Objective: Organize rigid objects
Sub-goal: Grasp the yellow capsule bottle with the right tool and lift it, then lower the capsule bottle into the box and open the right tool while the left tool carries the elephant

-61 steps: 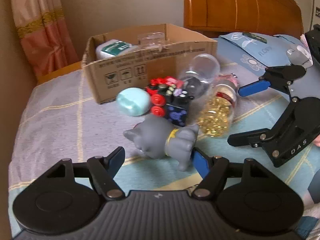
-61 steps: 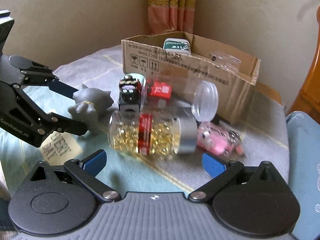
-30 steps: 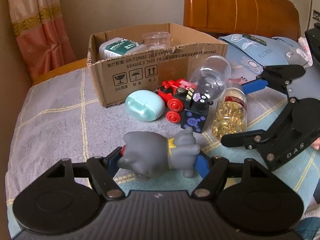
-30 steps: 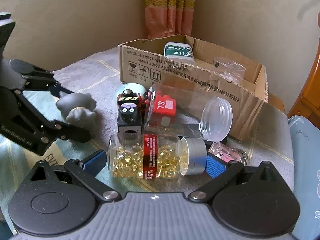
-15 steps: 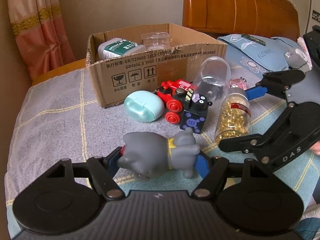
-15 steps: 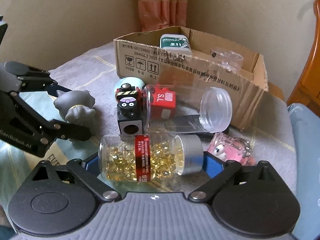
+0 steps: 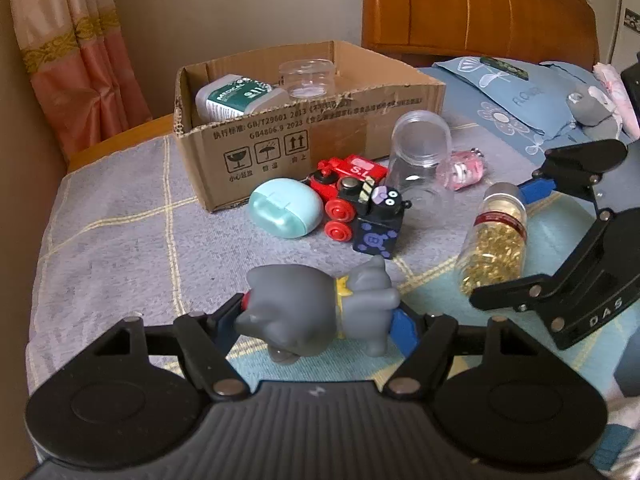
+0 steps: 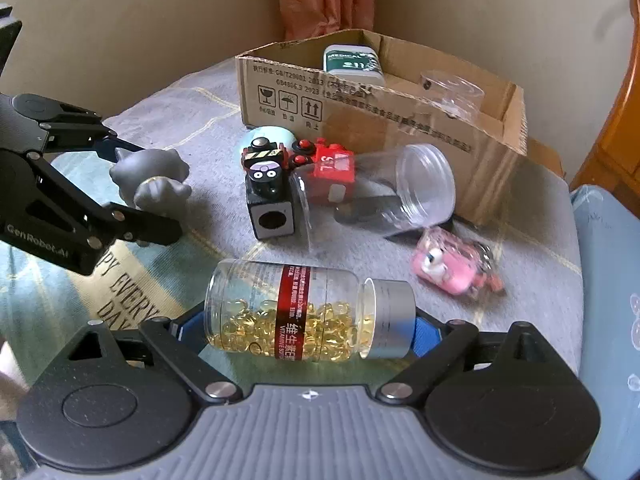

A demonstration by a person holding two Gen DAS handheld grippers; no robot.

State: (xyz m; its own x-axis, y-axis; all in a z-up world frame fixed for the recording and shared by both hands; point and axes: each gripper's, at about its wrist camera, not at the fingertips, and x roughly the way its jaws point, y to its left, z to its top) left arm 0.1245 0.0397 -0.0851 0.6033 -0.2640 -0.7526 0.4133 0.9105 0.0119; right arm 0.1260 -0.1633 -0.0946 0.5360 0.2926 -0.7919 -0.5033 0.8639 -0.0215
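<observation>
A: Left gripper (image 7: 320, 322)?
B: Fingers pinching grey toy (image 7: 320, 310), lifted off bed (image 7: 120, 240).
A: Right gripper (image 8: 304, 330)?
B: Fingers clamp capsule bottle (image 8: 308, 310) end to end. Cardboard box (image 8: 360, 116) at 12 o'clock.

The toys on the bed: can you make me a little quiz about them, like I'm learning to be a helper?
1. True or false: the left gripper holds the grey toy animal between its jaws.
2. What is in the right gripper? A) the red toy train B) the bottle of golden capsules C) the pink keychain toy
3. Fill in: the green and white container sits inside the ______.

Key: 1 true. 2 B. 3 cardboard box.
</observation>
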